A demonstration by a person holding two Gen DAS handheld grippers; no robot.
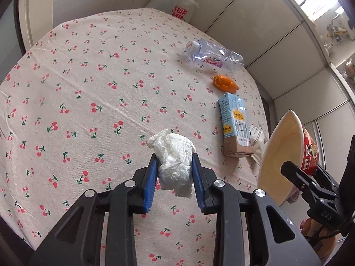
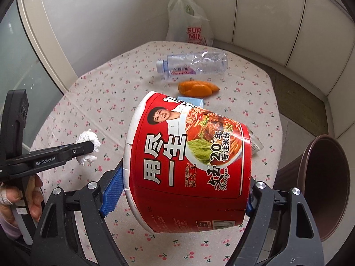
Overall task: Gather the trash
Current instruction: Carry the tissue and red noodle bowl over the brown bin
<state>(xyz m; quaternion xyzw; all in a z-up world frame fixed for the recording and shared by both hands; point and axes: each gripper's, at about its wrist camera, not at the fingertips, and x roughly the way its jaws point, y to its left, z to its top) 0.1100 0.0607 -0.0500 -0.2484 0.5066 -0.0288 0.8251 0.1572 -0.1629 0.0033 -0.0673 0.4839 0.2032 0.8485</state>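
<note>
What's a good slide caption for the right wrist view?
Right gripper holds a red noodle cup above the table, brown bin alongside.

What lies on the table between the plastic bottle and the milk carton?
An orange peel lies between the plastic bottle and the milk carton, clearest in the left wrist view.

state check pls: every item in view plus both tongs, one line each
left tongs: shut on tissue wad
tissue wad: crumpled, held
right tongs: shut on noodle cup
noodle cup: tilted, off the table
water bottle: crushed, on its side, capped
milk carton: lying flat
orange peel: loose on cloth
plastic bag: upright, beyond the table
brown bin: open, beside the table
</note>
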